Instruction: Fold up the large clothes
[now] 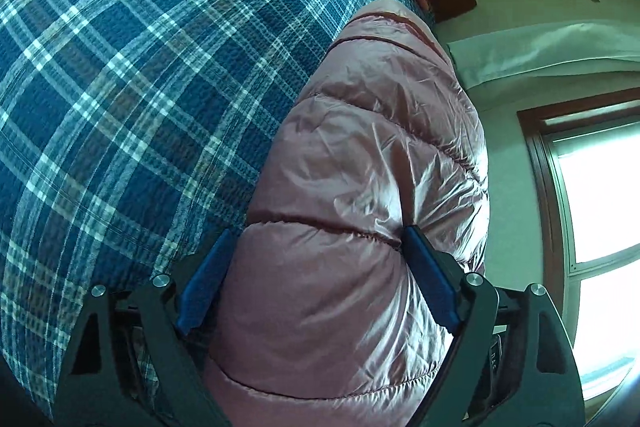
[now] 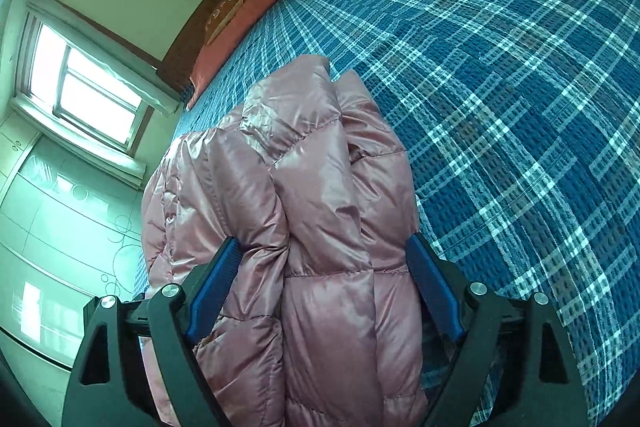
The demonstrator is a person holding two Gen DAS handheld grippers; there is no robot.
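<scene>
Both jaws clamp my pink down jacket (image 1: 360,155): left gripper (image 1: 316,267), right gripper (image 2: 324,267). Mid-fold above the plaid bedspread (image 2: 500,87); next I'd lay it flat.

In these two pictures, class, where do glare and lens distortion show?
Left wrist view: the window is blown out white, and the plaid bedspread lines bow. Right wrist view: the window glares, and the pink puffer jacket shows shiny highlights.
</scene>
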